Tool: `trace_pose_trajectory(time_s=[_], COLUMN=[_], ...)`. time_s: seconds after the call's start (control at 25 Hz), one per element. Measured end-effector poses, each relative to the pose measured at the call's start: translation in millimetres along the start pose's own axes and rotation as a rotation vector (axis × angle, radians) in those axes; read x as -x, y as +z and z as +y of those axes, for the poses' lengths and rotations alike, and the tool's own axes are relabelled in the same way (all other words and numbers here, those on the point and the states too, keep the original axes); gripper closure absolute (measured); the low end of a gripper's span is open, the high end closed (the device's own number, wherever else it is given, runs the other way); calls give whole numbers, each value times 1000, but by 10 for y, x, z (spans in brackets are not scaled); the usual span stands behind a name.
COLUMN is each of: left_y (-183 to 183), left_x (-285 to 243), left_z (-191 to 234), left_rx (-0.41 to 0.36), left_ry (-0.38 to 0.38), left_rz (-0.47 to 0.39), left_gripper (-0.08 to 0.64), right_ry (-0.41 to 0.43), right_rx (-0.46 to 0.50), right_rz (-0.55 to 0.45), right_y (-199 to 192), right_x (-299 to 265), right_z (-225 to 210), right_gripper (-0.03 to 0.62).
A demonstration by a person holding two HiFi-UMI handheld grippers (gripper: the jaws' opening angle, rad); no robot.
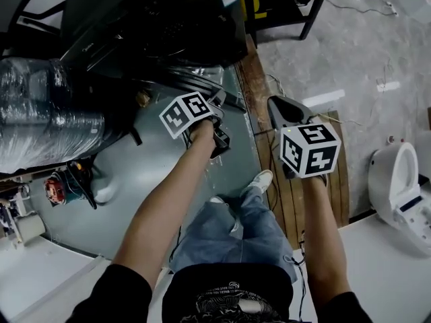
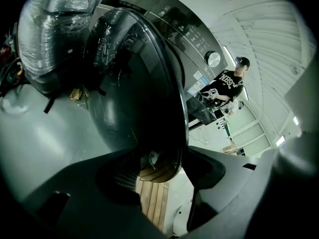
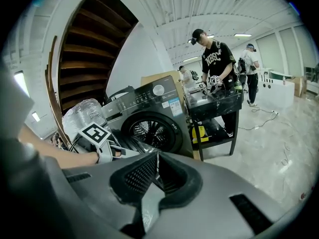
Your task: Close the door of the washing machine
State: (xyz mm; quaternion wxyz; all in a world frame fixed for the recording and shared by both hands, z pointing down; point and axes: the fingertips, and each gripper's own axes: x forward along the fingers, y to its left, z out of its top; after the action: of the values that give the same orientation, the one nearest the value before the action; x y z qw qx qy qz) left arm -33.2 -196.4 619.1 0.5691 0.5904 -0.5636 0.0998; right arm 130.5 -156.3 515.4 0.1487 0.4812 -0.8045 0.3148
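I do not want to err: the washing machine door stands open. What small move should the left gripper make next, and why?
Probably swing the door toward the drum opening with the left gripper: the door stands open and its rim lies between the open jaws.

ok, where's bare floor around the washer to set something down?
Free: grey floor between the wrapped bundle and the person's leg; marble floor right of the wooden pallet, up to the toilet. Crowded: by the open door, and the lower-left corner with the red tool.
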Motion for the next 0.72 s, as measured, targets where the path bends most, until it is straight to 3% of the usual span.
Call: trace_pose_trajectory(time_s=[0.72], left_y=[448], left_x=[-533], left_z=[-390], left_rx=[184], left_ry=[-61], left_rz=[-71], left_gripper=[266], right_ry=[6], right_rx=[26], right_rz=[-9], right_y=[295], right_x=[-310], right_z=[-331], right_gripper=[569])
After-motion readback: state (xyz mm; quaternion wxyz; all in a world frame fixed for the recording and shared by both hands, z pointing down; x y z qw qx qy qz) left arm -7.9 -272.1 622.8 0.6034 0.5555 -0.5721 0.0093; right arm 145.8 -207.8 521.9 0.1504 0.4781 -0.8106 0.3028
